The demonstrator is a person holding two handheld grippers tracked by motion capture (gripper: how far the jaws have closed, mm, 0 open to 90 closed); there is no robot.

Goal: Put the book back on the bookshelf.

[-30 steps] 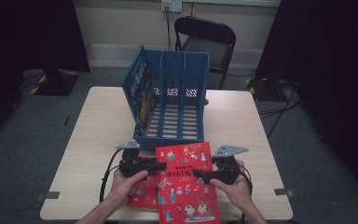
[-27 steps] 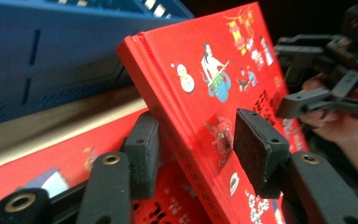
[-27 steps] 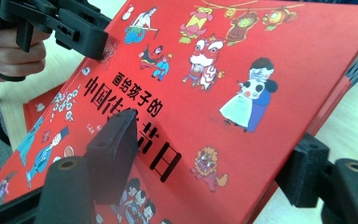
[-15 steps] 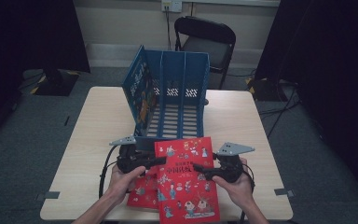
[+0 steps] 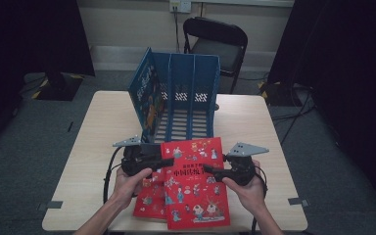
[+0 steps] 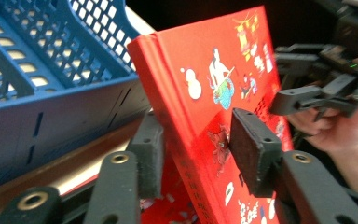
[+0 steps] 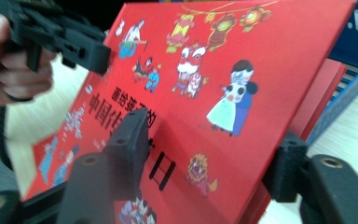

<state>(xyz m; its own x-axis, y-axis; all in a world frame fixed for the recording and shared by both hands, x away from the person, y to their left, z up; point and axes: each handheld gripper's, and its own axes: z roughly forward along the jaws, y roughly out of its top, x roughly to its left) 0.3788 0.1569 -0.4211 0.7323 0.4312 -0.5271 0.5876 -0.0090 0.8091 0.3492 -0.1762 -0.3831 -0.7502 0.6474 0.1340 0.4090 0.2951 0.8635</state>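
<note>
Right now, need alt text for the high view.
Two hand-held grippers, left gripper and right gripper, hold a red picture book by its side edges above a wooden table. A second red book lies beneath it, and a blue file rack stands just behind.

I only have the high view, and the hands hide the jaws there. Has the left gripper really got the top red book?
Observer: Yes. The left gripper has one pad on the cover of the top red book and the other behind it, near the spine. Its jaws have just been closing.
Operator: And the right one?
Observer: The right gripper straddles the opposite edge, with one pad on the cover and one beneath. Its jaws have just been closing too.
Operator: Is it off the lower book?
Observer: Its right edge is raised clear of the lower red book.
</note>
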